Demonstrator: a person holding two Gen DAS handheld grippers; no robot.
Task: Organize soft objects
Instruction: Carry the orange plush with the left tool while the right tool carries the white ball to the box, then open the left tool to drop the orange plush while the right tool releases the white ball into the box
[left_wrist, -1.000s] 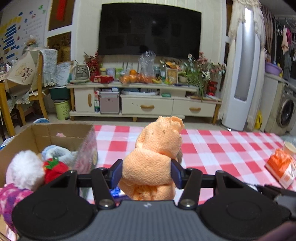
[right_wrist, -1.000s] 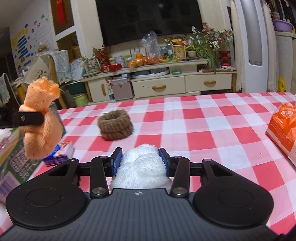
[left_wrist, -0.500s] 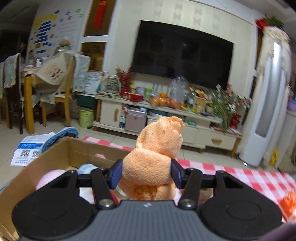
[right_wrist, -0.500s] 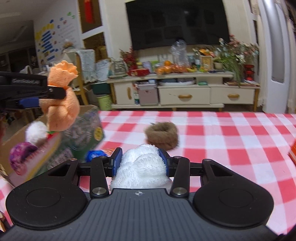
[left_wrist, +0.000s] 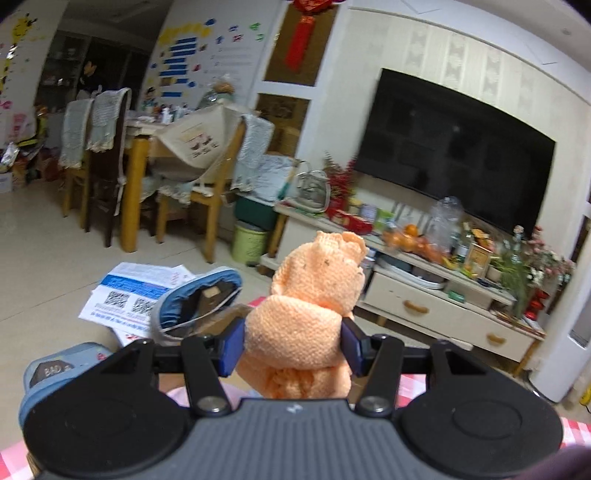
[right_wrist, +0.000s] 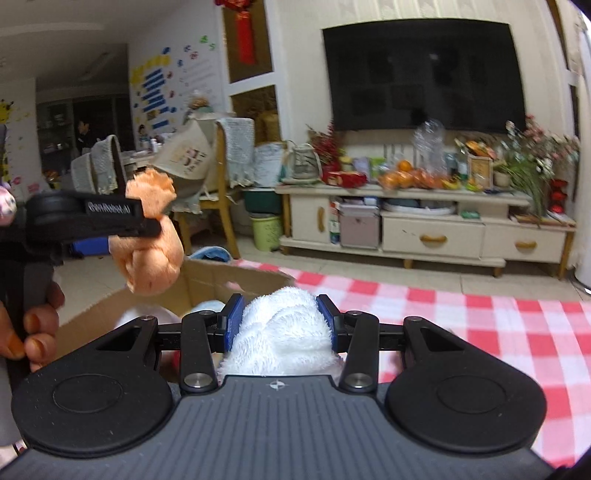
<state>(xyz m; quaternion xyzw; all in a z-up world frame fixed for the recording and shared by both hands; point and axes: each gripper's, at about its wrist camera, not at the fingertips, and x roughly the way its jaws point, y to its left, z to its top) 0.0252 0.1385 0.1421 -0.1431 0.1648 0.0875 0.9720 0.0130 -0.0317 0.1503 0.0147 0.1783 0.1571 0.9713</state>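
My left gripper (left_wrist: 293, 341) is shut on an orange knitted bundle (left_wrist: 306, 314), held upright in the air. In the right wrist view the same bundle (right_wrist: 151, 254) hangs from the left gripper (right_wrist: 147, 227) above the open cardboard box (right_wrist: 207, 280) at the table's left end. My right gripper (right_wrist: 280, 321) is shut on a white fluffy cloth (right_wrist: 280, 325), close to the box's near right side. Pale soft items lie inside the box, mostly hidden behind my fingers.
The red and white checked tablecloth (right_wrist: 498, 325) stretches to the right. Beyond the table's left edge are slippers (left_wrist: 199, 299) and papers (left_wrist: 125, 295) on the floor, chairs (left_wrist: 221, 192) and a TV cabinet (right_wrist: 424, 229) farther back.
Both grippers have swung left and tilted up. The orange bundle now hangs over the box. The right gripper with the white cloth has come up to the box; the brown ring has left view.
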